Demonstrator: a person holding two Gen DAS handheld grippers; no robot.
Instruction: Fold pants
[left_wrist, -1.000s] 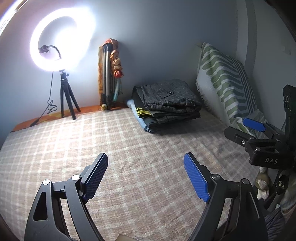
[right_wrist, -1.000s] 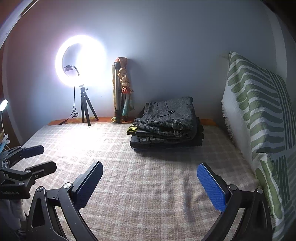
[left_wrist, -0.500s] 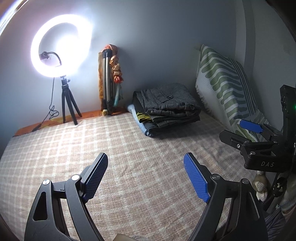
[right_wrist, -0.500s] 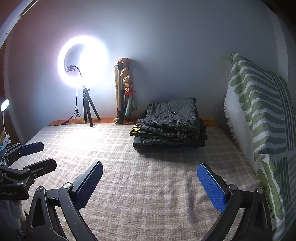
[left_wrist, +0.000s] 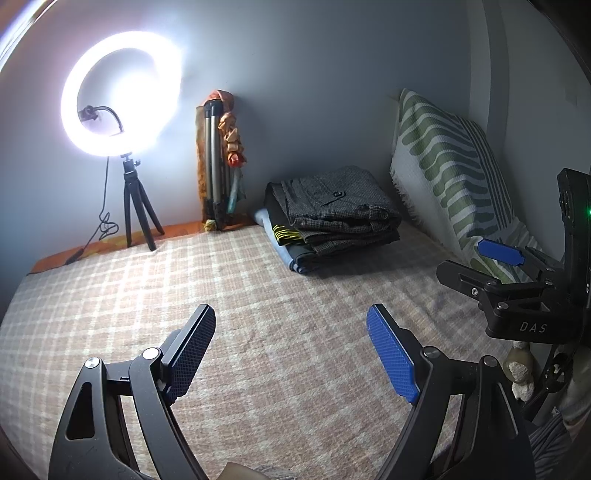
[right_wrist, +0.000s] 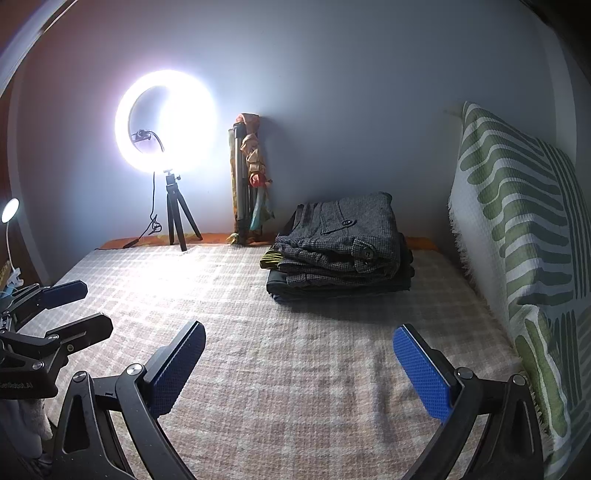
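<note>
A stack of folded pants (left_wrist: 334, 212) lies at the far end of the checked bedspread (left_wrist: 258, 295), with grey checked pants on top; it also shows in the right wrist view (right_wrist: 341, 245). My left gripper (left_wrist: 291, 345) is open and empty, held above the bedspread well short of the stack. My right gripper (right_wrist: 297, 363) is open and empty, also above the bedspread. Each gripper shows in the other's view: the right one (left_wrist: 480, 262) at the right edge, the left one (right_wrist: 79, 306) at the left edge.
A lit ring light on a small tripod (left_wrist: 122, 96) stands at the back left. A folded tripod with cloth (left_wrist: 219, 166) leans on the wall. A green-patterned pillow (right_wrist: 517, 236) stands along the right side. A small lamp (right_wrist: 9, 210) is far left.
Both grippers have drifted slightly, so the stack and ring light sit a little lower and further right in view. Both grippers stay open and empty.
</note>
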